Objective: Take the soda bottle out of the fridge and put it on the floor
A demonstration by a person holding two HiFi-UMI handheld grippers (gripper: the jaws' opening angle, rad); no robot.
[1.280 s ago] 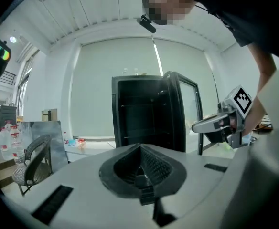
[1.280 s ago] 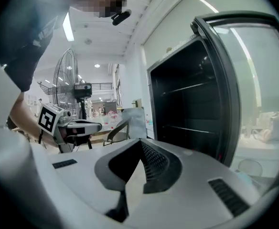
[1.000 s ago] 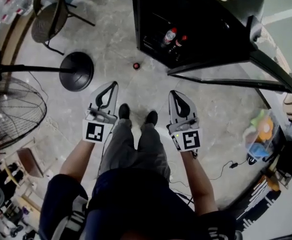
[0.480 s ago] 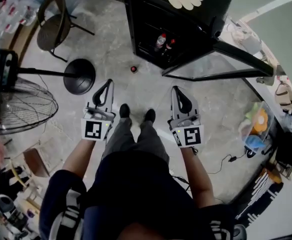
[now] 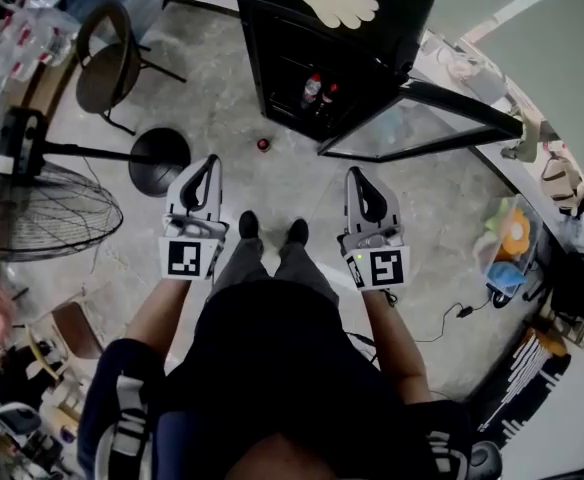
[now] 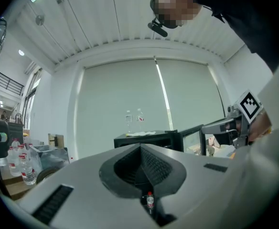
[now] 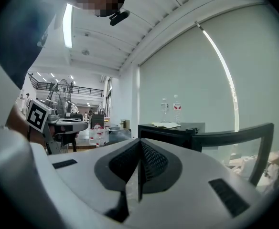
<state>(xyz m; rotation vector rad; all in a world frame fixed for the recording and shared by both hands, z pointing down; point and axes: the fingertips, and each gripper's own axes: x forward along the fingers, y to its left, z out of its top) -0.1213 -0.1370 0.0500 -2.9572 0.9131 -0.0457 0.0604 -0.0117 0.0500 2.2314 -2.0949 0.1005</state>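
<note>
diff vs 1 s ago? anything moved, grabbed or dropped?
The person seems to be straightening up: in the head view the fridge looks smaller, shifted left, with more of its top showing. The left gripper and right gripper keep their places before the body. Nothing grabbed or released. Same: both shut and empty, door open, soda bottles inside the fridge.

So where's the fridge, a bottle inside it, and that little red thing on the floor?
fridge (image 5: 417, 3), head view, on its black top.
left bottle (image 5: 311, 90), head view, on its body inside the fridge.
red thing (image 5: 263, 145), head view, on its middle.
</note>
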